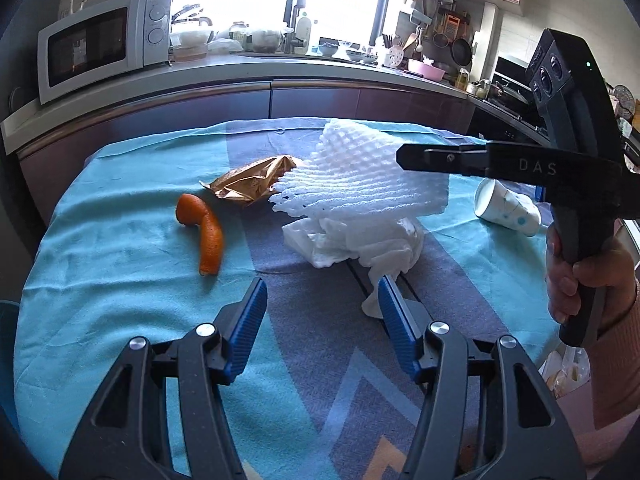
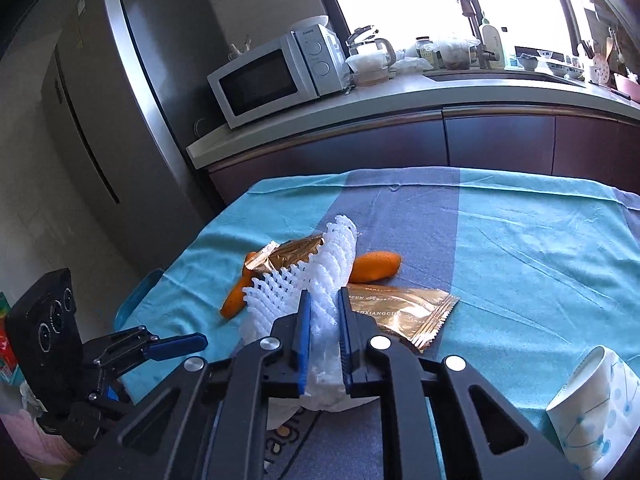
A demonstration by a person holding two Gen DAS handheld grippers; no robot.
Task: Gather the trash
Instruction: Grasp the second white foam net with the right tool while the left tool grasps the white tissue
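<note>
My right gripper (image 2: 323, 298) is shut on a white foam fruit net (image 2: 320, 276) and holds it above the table; the net (image 1: 360, 176) and the right gripper (image 1: 404, 158) also show in the left wrist view. Under the net lies crumpled white tissue (image 1: 352, 244). An orange peel (image 1: 206, 232) and a gold foil wrapper (image 1: 252, 180) lie on the blue cloth. A paper cup (image 1: 506, 208) lies on its side at the right. My left gripper (image 1: 322, 286) is open and empty, low over the cloth near the tissue.
The table is covered by a blue and grey cloth (image 1: 120, 280). A kitchen counter (image 1: 240, 64) with a microwave (image 1: 96, 46) runs behind it. A fridge (image 2: 112, 120) stands at the left. A bag (image 1: 568, 372) sits beside the table at the right.
</note>
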